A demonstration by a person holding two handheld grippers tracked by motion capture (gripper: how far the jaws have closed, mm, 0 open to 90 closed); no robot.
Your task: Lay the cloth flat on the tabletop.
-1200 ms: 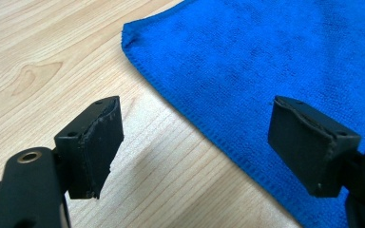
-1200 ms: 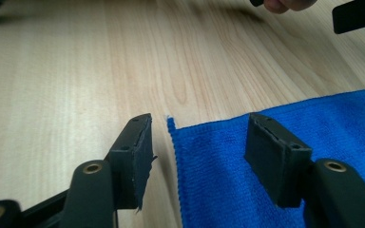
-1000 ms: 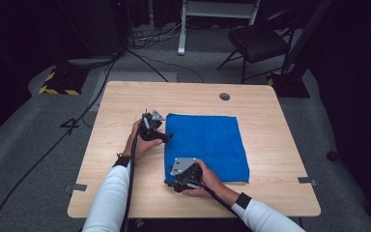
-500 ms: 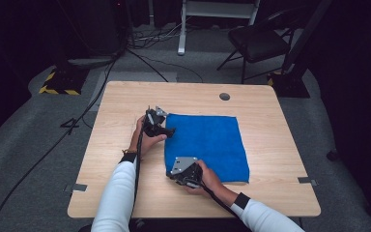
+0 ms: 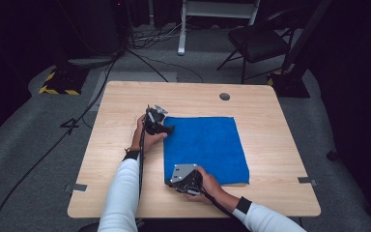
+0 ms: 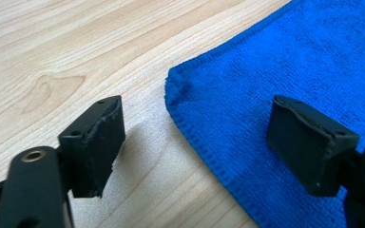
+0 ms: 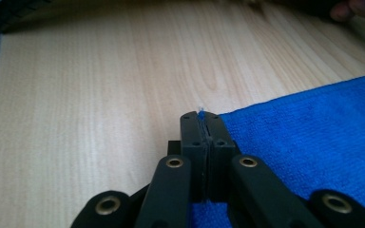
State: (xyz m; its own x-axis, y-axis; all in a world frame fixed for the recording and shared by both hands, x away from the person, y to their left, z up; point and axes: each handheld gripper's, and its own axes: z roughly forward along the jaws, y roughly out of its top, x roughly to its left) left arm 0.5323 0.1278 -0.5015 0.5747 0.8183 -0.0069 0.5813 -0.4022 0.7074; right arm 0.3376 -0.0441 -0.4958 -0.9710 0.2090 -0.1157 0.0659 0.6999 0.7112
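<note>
The blue towel [image 5: 205,147] lies flat on the counter [image 5: 116,104]. The right tongs [image 7: 202,124] pinch its near corner; the left tongs [image 6: 195,142], spread wide and just now closing slightly, straddle the far corner. They might grab too little, and that corner would slip out.

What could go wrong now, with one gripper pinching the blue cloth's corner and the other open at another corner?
The right gripper pinches just the edge of the blue towel, so the corner could slip out when lifted. The left gripper is open astride the far corner, one jaw on bare table; closing there might miss or bunch the cloth.
</note>
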